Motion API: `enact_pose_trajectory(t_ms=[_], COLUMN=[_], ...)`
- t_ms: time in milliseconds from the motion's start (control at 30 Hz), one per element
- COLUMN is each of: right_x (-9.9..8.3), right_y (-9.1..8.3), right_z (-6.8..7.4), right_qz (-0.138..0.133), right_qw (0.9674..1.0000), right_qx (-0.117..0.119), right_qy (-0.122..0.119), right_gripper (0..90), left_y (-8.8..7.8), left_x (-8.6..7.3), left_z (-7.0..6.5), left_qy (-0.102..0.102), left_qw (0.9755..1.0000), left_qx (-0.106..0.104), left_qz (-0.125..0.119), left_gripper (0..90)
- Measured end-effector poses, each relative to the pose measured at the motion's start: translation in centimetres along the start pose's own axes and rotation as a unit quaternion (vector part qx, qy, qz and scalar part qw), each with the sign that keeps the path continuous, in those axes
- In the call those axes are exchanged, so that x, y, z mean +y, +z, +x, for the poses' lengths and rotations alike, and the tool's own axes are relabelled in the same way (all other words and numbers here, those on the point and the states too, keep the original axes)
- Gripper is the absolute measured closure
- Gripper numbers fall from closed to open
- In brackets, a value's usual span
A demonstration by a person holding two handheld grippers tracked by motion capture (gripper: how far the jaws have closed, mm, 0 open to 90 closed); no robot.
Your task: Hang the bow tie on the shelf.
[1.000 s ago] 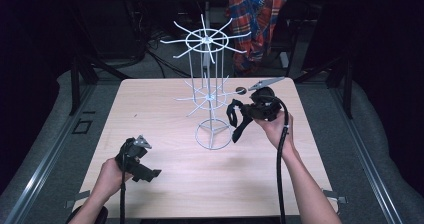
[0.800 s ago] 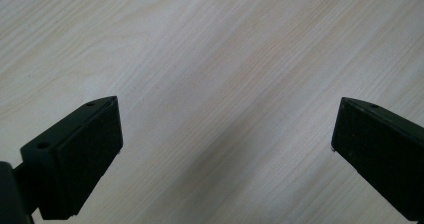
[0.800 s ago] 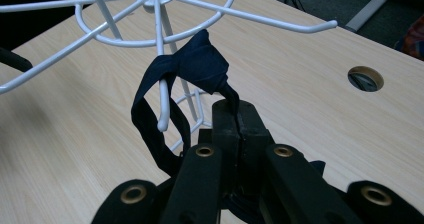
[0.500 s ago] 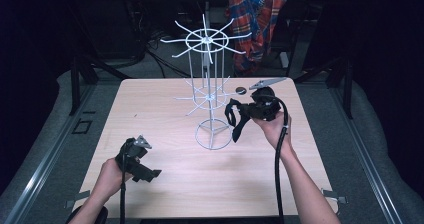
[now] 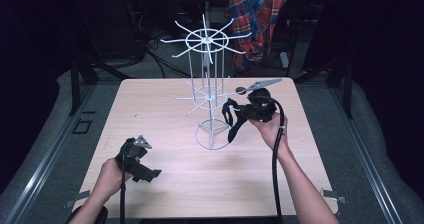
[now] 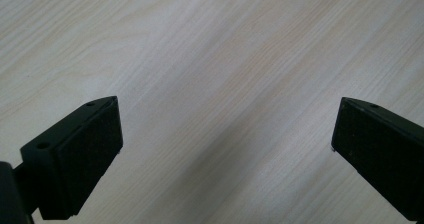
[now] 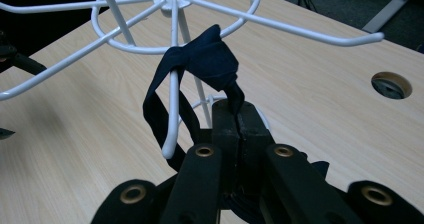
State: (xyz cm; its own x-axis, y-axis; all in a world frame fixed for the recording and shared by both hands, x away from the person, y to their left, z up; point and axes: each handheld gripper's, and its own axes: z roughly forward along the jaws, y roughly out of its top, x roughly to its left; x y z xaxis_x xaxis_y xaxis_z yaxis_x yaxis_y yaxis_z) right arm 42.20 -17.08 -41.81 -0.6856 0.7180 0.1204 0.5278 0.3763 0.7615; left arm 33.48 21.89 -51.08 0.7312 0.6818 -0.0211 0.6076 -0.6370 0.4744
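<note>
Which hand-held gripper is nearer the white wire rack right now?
Right. The right hand-held gripper is beside the white wire rack, clamping a dark strap at one arm; the left hand-held gripper hovers near the table's front-left corner.

Tabletop (image 5: 165, 104): pale wood grain. Wire rack (image 5: 206, 39): white. Strap (image 7: 200, 59): navy. Shirt (image 5: 257, 14) behind: red-blue plaid. Hand-held gripper jaws: black.
</note>
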Motion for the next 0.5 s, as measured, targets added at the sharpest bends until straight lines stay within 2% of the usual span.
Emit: enact_pose_trajectory(t_ms=[500], right_x=[-0.43], right_y=[0.92], right_z=[0.10], right_qz=[0.011], right_qw=[0.9998], right_qx=[0.013], right_qy=[0.006], right_gripper=[86.5], left_y=[0.00], left_x=[-0.01], left_z=[-0.01], left_qy=[0.001], left_qw=[1.0000], left_qx=[-0.002], left_qz=[0.001], left_gripper=[0.0])
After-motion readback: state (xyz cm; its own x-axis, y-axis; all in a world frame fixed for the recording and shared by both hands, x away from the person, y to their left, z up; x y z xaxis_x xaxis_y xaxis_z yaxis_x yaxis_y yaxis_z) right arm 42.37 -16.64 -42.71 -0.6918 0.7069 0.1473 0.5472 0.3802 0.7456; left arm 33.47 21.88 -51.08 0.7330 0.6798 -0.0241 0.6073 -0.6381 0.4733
